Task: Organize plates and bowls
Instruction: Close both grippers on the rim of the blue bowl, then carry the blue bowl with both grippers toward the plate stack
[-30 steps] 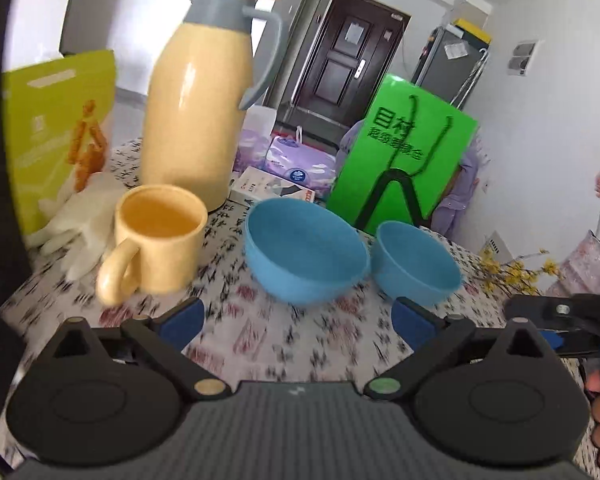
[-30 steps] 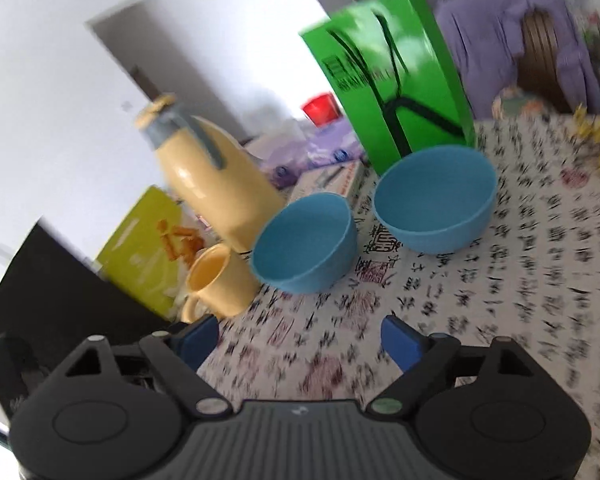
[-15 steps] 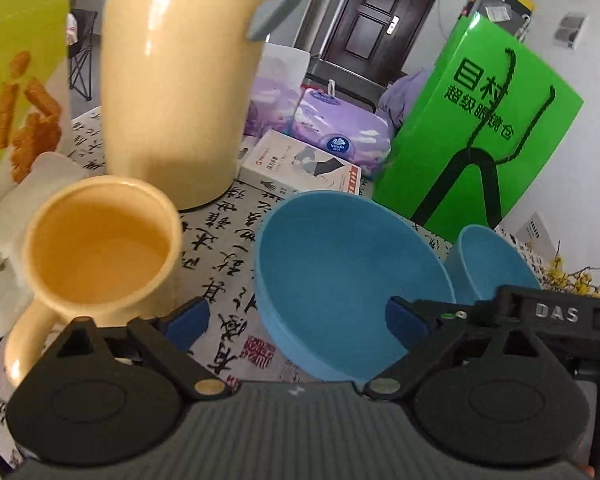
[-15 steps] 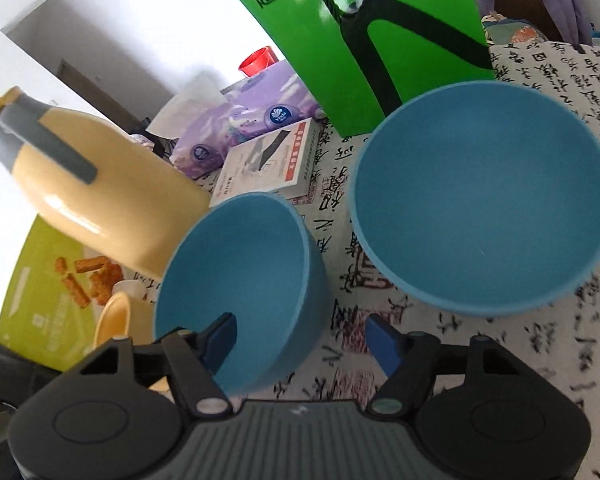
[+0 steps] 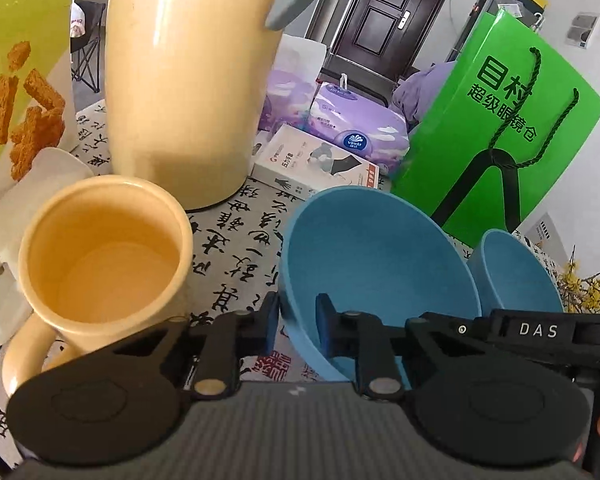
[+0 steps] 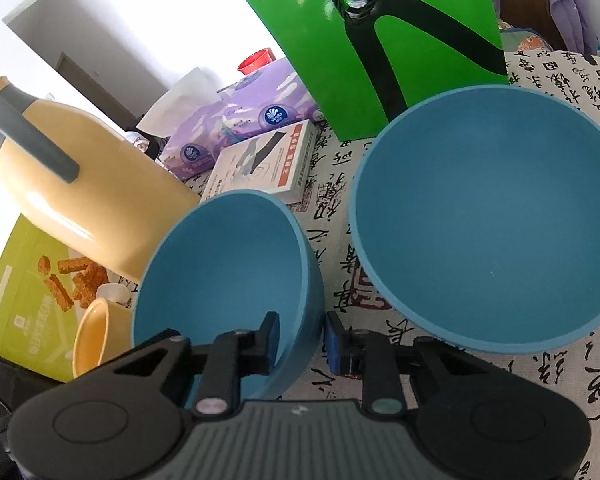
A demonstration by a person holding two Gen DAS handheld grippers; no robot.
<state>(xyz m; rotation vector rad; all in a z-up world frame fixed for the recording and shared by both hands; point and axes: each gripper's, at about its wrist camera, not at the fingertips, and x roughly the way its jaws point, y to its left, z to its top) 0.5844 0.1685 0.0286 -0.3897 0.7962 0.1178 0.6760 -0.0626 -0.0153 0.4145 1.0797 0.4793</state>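
Note:
Two blue bowls stand side by side on the patterned tablecloth. My left gripper (image 5: 296, 320) is shut on the near left rim of the left blue bowl (image 5: 376, 264), one finger inside and one outside. My right gripper (image 6: 300, 340) is shut on the near right rim of that same left blue bowl (image 6: 224, 272). The right blue bowl (image 6: 488, 216) sits free to the right; it also shows in the left wrist view (image 5: 516, 268). The right gripper's black body (image 5: 540, 332) crosses the lower right of the left wrist view.
A yellow mug (image 5: 100, 264) stands just left of the held bowl. A tall yellow thermos (image 5: 184, 80) is behind it. A green paper bag (image 5: 496, 128), a white box (image 5: 316, 164), purple tissue packs (image 5: 352, 120) and a snack bag (image 5: 20, 92) line the back.
Both grippers moved forward to the left bowl and closed from wide open onto its rim, left on its left side, right on its right side.

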